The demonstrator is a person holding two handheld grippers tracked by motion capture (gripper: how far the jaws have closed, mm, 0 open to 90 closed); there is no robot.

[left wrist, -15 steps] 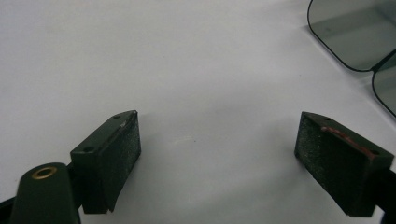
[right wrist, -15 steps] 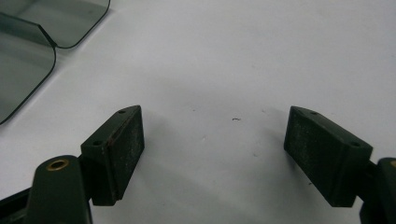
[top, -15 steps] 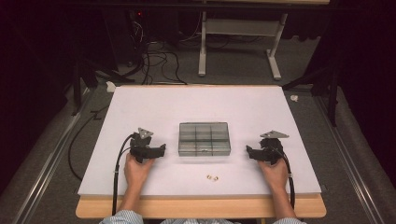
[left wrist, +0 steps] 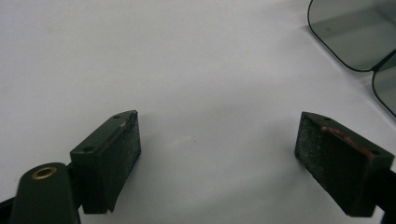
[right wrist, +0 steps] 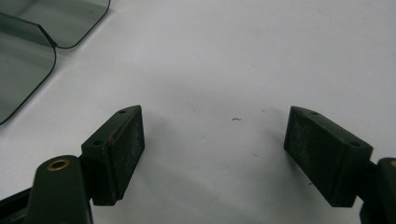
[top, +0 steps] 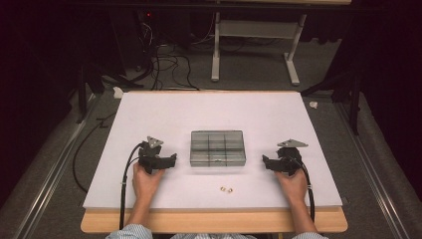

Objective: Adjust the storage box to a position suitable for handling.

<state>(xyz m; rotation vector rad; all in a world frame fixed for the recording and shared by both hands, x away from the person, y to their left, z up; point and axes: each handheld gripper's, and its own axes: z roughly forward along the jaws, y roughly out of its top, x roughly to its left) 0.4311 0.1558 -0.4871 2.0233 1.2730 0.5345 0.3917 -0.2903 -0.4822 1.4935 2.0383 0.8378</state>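
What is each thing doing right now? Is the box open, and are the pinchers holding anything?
Box: lid shut, flat on the table, untouched.
Two small brass bits: loose on the table in front of the box.
Left gripper: open, empty, resting beside the box.
Right gripper: open, empty, resting beside the box.

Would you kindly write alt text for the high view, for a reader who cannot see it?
A person holds the left gripper and right gripper, both open and empty, either side of a clear compartment box on a white table; two small brass pieces lie nearer the person.
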